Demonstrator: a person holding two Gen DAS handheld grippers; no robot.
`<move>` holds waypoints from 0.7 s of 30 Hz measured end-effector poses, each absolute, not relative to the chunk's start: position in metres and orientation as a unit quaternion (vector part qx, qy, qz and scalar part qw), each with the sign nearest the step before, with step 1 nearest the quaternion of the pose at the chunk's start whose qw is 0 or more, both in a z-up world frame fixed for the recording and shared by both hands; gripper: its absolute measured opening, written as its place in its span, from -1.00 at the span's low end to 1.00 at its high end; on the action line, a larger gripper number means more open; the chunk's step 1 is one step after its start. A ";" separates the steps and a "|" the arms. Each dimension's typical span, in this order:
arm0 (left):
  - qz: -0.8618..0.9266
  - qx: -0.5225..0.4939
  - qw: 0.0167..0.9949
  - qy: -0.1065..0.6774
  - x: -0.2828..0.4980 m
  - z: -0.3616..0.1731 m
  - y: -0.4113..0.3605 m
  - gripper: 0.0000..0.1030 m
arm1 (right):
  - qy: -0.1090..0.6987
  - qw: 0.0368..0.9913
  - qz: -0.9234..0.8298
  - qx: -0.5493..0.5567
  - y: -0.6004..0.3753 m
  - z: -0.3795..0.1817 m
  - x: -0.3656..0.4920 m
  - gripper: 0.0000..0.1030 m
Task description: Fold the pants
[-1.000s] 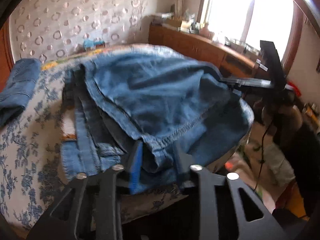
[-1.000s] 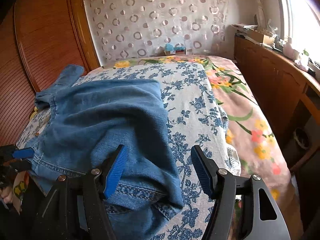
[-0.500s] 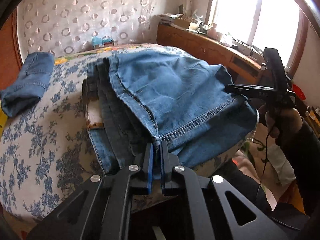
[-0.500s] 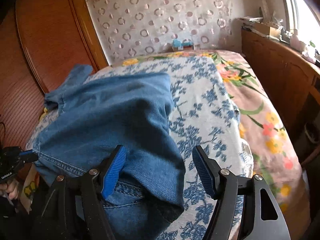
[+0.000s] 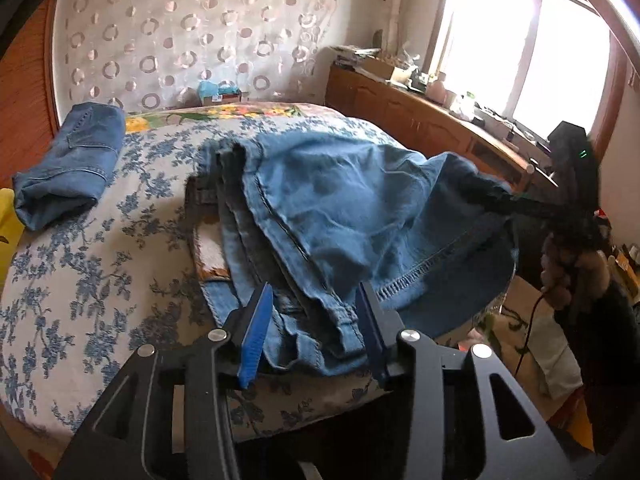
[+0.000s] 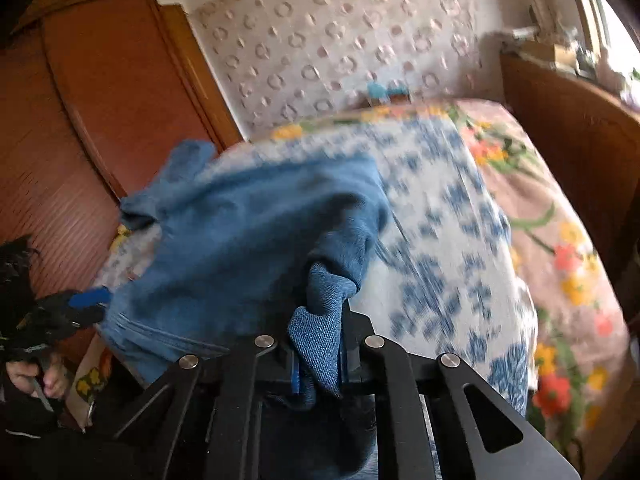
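Blue denim pants (image 5: 344, 208) lie bunched on the flower-print bed (image 5: 80, 280). My left gripper (image 5: 316, 328) sits at the near edge; its jaws are opening, with the stitched hem lying loose between them and the pads off the cloth. My right gripper (image 6: 320, 344) is closing on a fold of the pants (image 6: 248, 240) and pinches the denim between its pads. In the left wrist view the right gripper (image 5: 516, 204) holds the far right corner raised, gripped by a hand (image 5: 572, 268). The left gripper (image 6: 86, 300) shows at the left of the right wrist view.
A second, folded pair of jeans (image 5: 68, 164) rests at the bed's back left. A wooden cabinet (image 5: 420, 120) with clutter runs under the window on the right. A wooden wardrobe (image 6: 100, 100) stands left of the bed. Something yellow (image 5: 6, 224) shows at the left edge.
The left jaws closed on the hem half a second ago and have since parted, letting it go. The right jaws, wide before, have shut on the denim edge and lifted it.
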State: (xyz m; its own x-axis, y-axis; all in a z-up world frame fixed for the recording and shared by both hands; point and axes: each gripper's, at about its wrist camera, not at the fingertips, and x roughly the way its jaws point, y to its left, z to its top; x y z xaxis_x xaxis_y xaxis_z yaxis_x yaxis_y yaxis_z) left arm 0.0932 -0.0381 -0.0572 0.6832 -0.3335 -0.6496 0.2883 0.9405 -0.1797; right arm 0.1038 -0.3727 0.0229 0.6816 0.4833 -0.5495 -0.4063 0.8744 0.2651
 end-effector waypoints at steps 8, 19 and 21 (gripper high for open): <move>-0.138 -0.042 0.933 0.329 0.080 -0.037 -0.007 -0.14 | 0.249 0.928 0.277 -0.001 -0.312 0.085 0.079 -0.77; -0.068 -0.071 0.945 0.312 0.056 -0.031 0.065 -0.14 | 0.267 0.881 0.387 -0.052 -0.180 0.077 0.074 -0.79; -0.060 -0.075 0.946 0.310 0.051 -0.032 0.076 -0.14 | 0.284 0.868 0.401 -0.064 -0.157 0.063 0.075 -0.79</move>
